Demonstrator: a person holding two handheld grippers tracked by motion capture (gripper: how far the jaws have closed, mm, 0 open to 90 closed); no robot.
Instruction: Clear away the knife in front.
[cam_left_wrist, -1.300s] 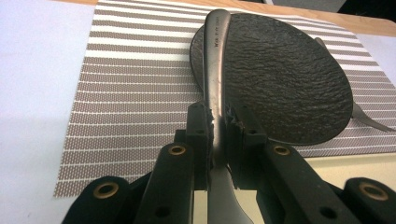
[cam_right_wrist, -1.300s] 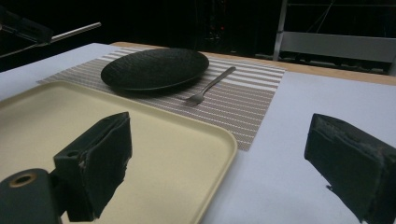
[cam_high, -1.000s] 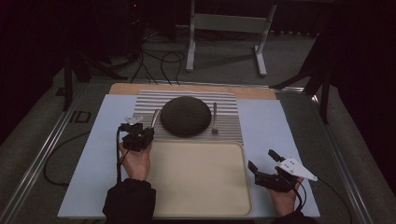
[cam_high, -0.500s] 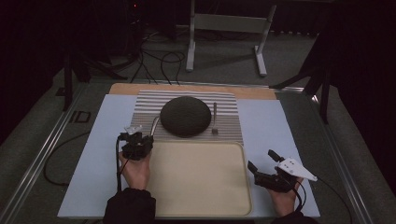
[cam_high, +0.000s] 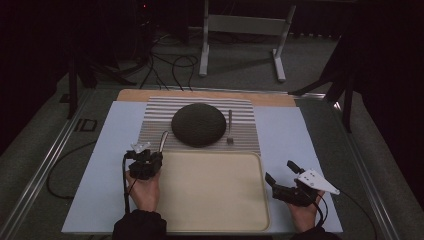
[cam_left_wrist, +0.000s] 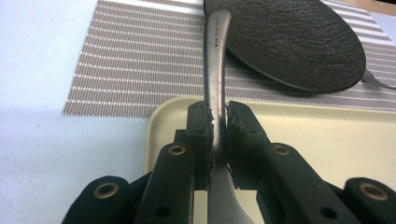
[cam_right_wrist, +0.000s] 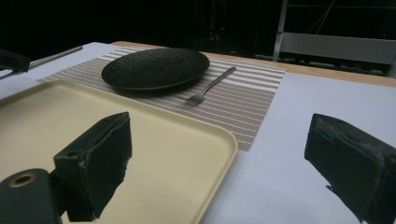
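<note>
Left gripper (cam_high: 145, 161) pinching knife (cam_left_wrist: 215, 88) tight, has slid back from mat (cam_high: 155, 117) to tray (cam_high: 215, 220) corner (knife tip pointing at plate (cam_high: 198, 125)). Looks ready to drop in. Right gripper (cam_high: 283, 175) wide open, nothing in it.

The knife (cam_left_wrist: 215, 88) blade end is cut off behind the left gripper (cam_left_wrist: 216, 121)

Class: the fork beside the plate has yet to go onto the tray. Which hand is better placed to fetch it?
Probably the right: its tool is open and empty, on the fork's side. The left tool already grips another utensil.
</note>
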